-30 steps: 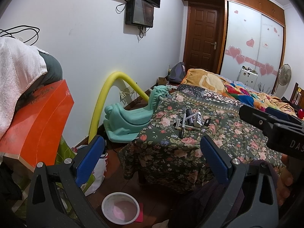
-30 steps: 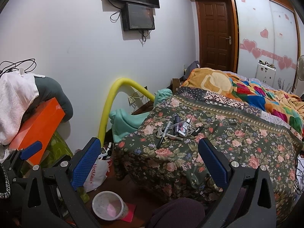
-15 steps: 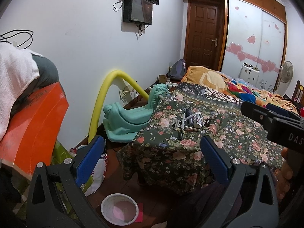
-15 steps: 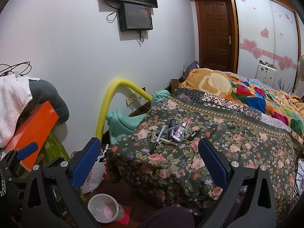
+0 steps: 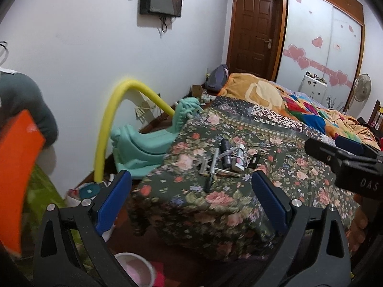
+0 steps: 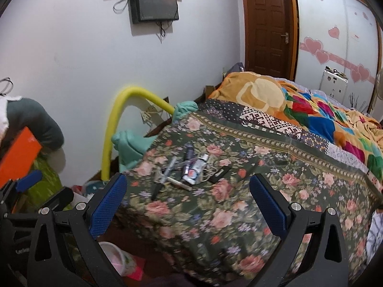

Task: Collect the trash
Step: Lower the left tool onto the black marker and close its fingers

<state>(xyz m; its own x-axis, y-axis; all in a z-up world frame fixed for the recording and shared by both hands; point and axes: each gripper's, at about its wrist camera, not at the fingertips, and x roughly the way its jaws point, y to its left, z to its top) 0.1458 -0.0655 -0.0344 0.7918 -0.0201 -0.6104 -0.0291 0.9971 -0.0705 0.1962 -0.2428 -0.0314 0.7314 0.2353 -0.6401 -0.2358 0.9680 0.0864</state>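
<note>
A small heap of clutter point(image 5: 226, 161) lies on the floral bedspread point(image 5: 299, 167) near the bed's foot: a dark tube, a crumpled silver wrapper, pens and a small black piece. It also shows in the right wrist view point(image 6: 191, 171). My left gripper point(image 5: 191, 196) is open and empty, held short of the bed corner. My right gripper point(image 6: 188, 197) is open and empty, just in front of the heap. The right gripper's body point(image 5: 344, 162) shows at the right of the left wrist view.
A white plastic bin with a pink liner point(image 5: 136, 269) stands on the floor below the bed corner, also in the right wrist view point(image 6: 115, 260). A teal rocking toy point(image 5: 148, 143), a yellow foam tube point(image 5: 107, 124) and an orange box point(image 5: 16, 167) crowd the left wall.
Both grippers have moved forward toward the bed; the heap looms larger and the bin has slid toward the bottom edge. Both stay open.
</note>
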